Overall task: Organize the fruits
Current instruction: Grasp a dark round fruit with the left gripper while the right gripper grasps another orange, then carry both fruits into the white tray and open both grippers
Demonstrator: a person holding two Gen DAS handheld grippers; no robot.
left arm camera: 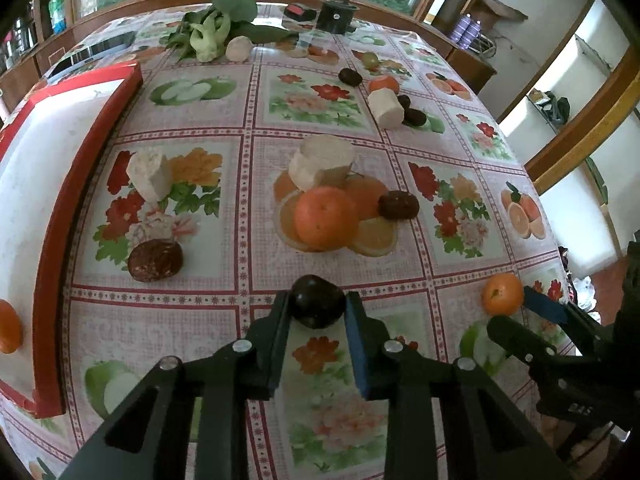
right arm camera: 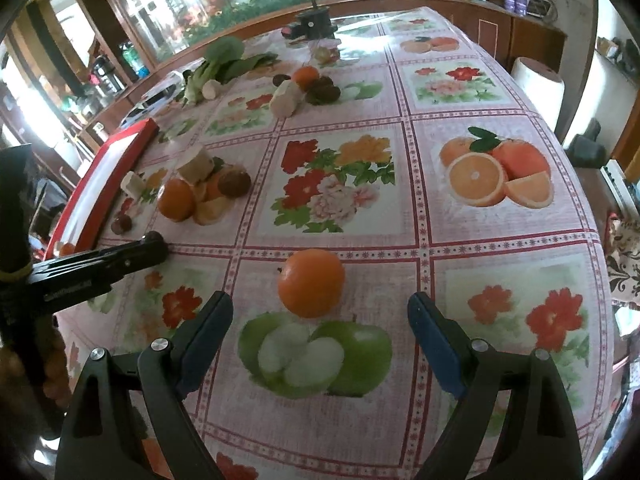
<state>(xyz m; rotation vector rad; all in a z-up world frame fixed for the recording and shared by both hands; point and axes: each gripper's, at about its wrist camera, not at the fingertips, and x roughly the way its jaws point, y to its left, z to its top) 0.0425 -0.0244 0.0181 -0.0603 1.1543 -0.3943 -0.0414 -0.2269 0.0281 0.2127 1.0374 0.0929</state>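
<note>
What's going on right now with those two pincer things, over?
Left hand-held gripper shut on dark fruit. Right hand-held gripper open, orange just ahead on the tablecloth. Red tray left, nothing blocking.

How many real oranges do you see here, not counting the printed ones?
4: one in the red tray, one mid-table, one far, one before the right gripper. Others may be hidden.

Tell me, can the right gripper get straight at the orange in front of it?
Probably yes. The right gripper is open, and the orange sits on the tablecloth just ahead between its fingers, with nothing between them.
</note>
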